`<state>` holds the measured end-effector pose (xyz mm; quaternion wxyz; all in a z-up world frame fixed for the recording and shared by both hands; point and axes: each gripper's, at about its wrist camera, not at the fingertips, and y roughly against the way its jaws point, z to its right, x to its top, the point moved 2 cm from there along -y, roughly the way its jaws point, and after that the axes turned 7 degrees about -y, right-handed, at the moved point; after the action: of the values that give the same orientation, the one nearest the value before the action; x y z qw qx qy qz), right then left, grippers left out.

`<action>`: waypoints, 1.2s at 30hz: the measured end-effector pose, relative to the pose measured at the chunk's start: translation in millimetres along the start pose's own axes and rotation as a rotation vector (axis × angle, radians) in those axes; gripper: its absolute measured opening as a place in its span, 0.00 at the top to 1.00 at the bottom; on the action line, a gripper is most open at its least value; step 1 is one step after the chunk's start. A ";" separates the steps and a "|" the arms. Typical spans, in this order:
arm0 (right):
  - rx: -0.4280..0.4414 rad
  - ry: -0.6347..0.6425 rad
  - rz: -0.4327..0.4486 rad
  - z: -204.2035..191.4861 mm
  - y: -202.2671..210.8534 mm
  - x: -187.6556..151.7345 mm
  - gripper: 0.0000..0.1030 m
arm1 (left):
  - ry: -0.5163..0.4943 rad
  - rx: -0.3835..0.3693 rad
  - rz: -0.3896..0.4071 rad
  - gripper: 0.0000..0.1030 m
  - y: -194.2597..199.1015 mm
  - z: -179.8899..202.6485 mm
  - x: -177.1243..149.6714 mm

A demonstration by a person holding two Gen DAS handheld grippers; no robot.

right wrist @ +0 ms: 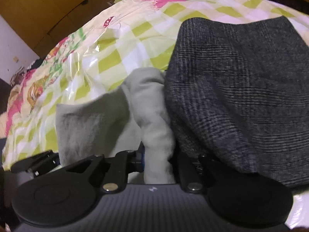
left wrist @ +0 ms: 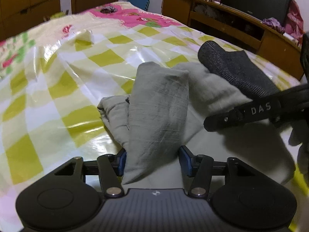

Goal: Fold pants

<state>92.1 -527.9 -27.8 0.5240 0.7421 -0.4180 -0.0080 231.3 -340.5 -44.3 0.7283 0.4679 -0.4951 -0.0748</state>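
Pale grey-green pants (left wrist: 158, 106) lie bunched on the checked bed cover (left wrist: 58, 73). My left gripper (left wrist: 152, 160) is shut on a fold of the pants, which stands up between its blue pads. My right gripper (right wrist: 158, 160) is shut on another fold of the pants (right wrist: 154, 116). A dark grey ribbed band of the garment (right wrist: 241, 96) drapes over the right gripper's right side; it also shows in the left wrist view (left wrist: 231, 67). The right gripper's black body (left wrist: 251, 112) reaches in from the right in the left wrist view.
The bed has a glossy yellow-green and white checked cover with a pink patterned area (left wrist: 135, 17) at the far end. A wooden cabinet (left wrist: 231, 25) with a dark screen stands at the right. Wooden wardrobes (left wrist: 29, 3) stand behind the bed.
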 end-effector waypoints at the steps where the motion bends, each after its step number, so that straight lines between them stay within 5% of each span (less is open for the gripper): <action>1: 0.000 -0.020 0.001 3.6 1.7 1.5 0.96 | 0.018 -0.005 -0.003 0.36 -1.4 2.1 1.3; 7: -0.021 -0.013 0.012 12.1 6.6 -4.3 0.96 | -0.103 0.026 0.005 0.36 2.9 27.6 -2.4; 16: 0.089 -0.062 0.067 5.9 34.1 -10.3 0.91 | -0.011 -0.025 0.023 0.42 15.9 16.5 3.8; 26: 0.222 -0.025 0.178 4.4 119.8 -1.0 0.92 | 0.001 -0.137 0.175 0.43 72.9 29.8 41.4; 31: 0.180 -0.033 0.270 19.0 154.1 33.7 0.92 | -0.034 -0.190 0.212 0.43 63.3 67.4 86.1; 36: -0.127 -0.054 0.305 67.0 153.8 74.2 0.68 | -0.104 -0.102 0.168 0.41 36.4 102.5 108.0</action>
<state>16.2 -641.8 94.3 0.5535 0.6348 -0.5386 0.0253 191.1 -444.6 60.9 0.7283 0.3826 -0.5651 -0.0627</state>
